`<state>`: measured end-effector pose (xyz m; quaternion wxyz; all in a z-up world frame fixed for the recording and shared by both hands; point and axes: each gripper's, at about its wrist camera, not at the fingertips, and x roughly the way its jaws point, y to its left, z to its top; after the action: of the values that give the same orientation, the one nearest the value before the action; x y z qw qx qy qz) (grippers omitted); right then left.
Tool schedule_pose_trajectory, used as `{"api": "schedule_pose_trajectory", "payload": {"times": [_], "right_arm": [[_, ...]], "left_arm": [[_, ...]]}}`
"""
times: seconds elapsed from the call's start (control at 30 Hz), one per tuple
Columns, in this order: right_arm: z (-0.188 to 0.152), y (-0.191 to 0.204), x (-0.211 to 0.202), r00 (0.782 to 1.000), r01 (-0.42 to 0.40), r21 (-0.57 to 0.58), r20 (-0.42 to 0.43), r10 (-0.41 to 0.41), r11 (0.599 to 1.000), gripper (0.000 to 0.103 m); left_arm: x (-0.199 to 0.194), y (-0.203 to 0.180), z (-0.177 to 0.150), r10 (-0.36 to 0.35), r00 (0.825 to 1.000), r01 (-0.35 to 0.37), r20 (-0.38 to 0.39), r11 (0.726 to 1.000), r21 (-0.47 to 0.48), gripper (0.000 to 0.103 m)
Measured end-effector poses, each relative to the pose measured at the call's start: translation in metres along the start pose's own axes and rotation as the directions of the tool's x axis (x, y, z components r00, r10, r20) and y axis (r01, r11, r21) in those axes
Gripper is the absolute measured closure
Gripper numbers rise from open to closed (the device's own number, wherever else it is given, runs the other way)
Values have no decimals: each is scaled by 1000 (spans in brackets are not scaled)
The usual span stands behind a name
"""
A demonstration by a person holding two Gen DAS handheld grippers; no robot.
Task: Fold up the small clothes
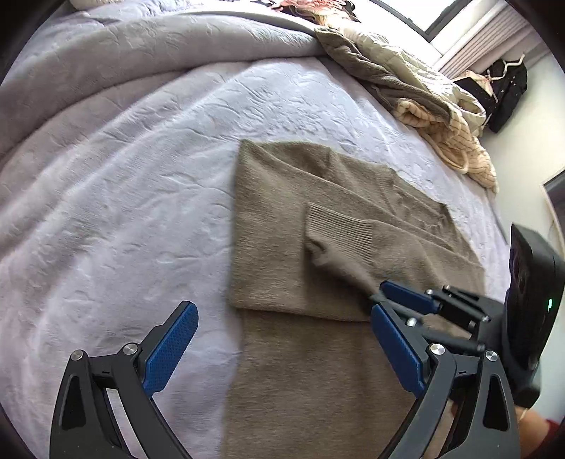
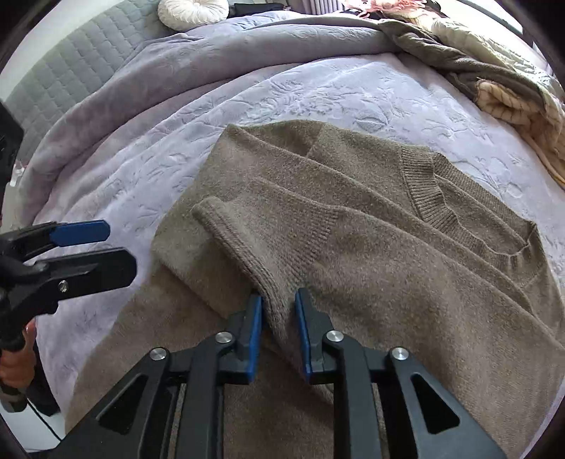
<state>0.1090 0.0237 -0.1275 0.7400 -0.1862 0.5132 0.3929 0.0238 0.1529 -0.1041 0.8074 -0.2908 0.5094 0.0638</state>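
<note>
A taupe knit sweater (image 1: 300, 226) lies on the bed, its upper part folded over, with a ribbed collar (image 2: 427, 190). One sleeve (image 2: 268, 243) lies across the body, its ribbed cuff (image 1: 339, 233) pointing left. My right gripper (image 2: 279, 317) is shut on this sleeve and holds a fold of it between the blue pads. In the left wrist view it (image 1: 399, 300) comes in from the right onto the sleeve. My left gripper (image 1: 282, 339) is open and empty, just above the sweater's lower left part. In the right wrist view it (image 2: 95, 243) hovers at the left.
The bed has a lavender embossed cover (image 1: 123, 197) and a rolled grey blanket (image 1: 141, 53) at the back. A pile of olive and cream clothes (image 1: 423, 91) lies at the back right. A round white cushion (image 2: 192, 12) sits by the grey headboard (image 2: 53, 77).
</note>
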Motion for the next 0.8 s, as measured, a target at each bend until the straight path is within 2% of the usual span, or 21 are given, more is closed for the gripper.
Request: {"api": "schedule_pose_trajectory", "payload": {"times": [0.1, 0.2, 0.33, 0.43, 0.5, 0.57, 0.6, 0.63, 0.67, 0.73, 0.77, 0.8], "right_arm": [[-15, -14, -15, 1000, 1, 69, 13, -2, 998, 67], [-35, -43, -35, 999, -38, 222, 22, 34, 974, 67], [-73, -90, -59, 994, -107, 455, 57, 91, 884, 67], [-116, -127, -81, 991, -131, 618, 99, 88, 775, 67], [-146, -153, -93, 988, -151, 727, 137, 75, 669, 67], [-175, -176, -102, 981, -184, 812, 183, 57, 554, 67], [-188, -187, -105, 978, -202, 846, 206, 47, 494, 67], [-196, -191, -101, 974, -219, 870, 225, 40, 442, 67], [-203, -198, -100, 967, -247, 889, 254, 34, 385, 67], [-217, -214, -101, 947, -310, 906, 321, 9, 289, 67], [-219, -220, -102, 936, -338, 905, 352, -8, 259, 75], [-218, -224, -102, 933, -342, 906, 358, -21, 249, 97]], "left_arm": [[13, -13, 3, -74, 997, 74, -35, 997, -3, 5], [29, -25, 6, -120, 990, 120, -75, 993, -10, 5], [41, -36, 11, -158, 984, 156, -88, 987, -32, 5], [44, -41, 20, -164, 983, 161, -81, 986, -45, 5], [48, -42, 25, -158, 984, 154, -86, 987, -44, 20], [58, -41, 28, -145, 981, 139, -126, 989, -52, 54], [64, -40, 28, -143, 979, 134, -146, 989, -63, 64], [69, -37, 28, -137, 977, 126, -161, 989, -73, 80], [71, -36, 27, -132, 977, 120, -165, 990, -76, 88], [68, -38, 26, -126, 981, 118, -149, 991, -65, 89], [65, -39, 25, -121, 983, 114, -138, 992, -55, 92], [61, -41, 24, -117, 985, 113, -127, 993, -39, 95]]}}
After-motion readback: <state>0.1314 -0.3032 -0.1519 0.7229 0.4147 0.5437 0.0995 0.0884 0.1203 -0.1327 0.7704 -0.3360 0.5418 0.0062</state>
